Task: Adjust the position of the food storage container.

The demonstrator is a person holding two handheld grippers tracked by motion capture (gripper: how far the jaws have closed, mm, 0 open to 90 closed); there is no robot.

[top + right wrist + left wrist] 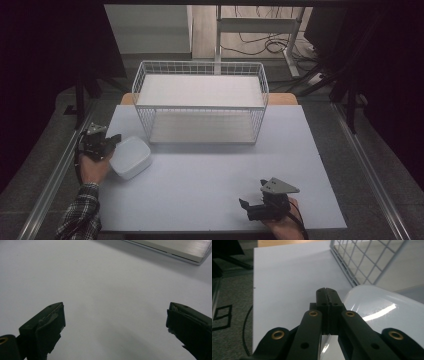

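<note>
A white, rounded plastic container (130, 156) lies on the white table (215, 175) at the left, in front of the wire basket (200, 106). My left gripper (116, 139) is at the container's left edge, jaws pressed together with nothing showing between the tips. In the left gripper view the shut left gripper (327, 293) sits just left of the glossy container (382, 312), and I cannot tell whether they touch. My right gripper (245, 204) rests low near the front edge at the right. In the right gripper view, the right gripper (115, 322) is wide open over bare table.
The white wire basket (357, 262), with a pale shelf board on top and another at the bottom, stands at the table's back centre. Its bottom board's corner (175, 247) lies ahead of the right gripper. Dark floor and metal rails flank the table.
</note>
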